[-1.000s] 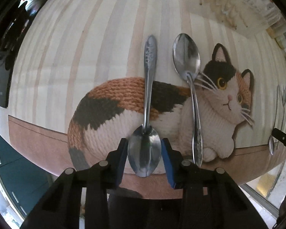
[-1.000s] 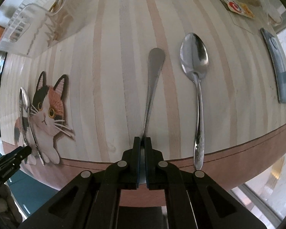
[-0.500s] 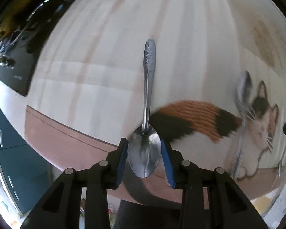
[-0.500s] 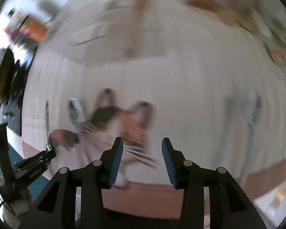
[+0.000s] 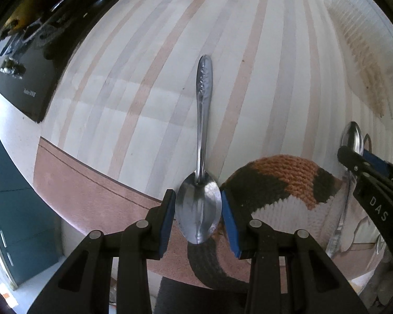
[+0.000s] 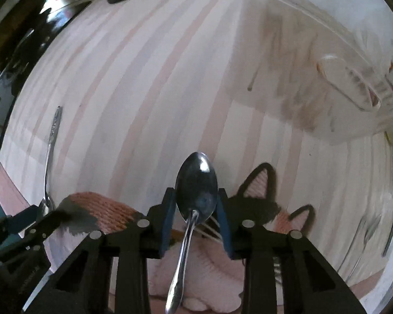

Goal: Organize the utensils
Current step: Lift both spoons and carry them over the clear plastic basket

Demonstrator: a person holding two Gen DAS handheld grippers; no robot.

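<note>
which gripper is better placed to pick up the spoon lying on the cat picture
Right. The right gripper already straddles that spoon's bowl with open fingers, while the left gripper is shut on another spoon.

The table (image 5: 149,83) is covered by a cloth (image 6: 149,83) with pale pink and grey stripes and a wide pink border. A knitted cat picture (image 5: 288,180) is on the cloth. One spoon (image 6: 196,209) lies on the cat's head. A clear plastic rack (image 6: 353,83) stands further back.
</note>
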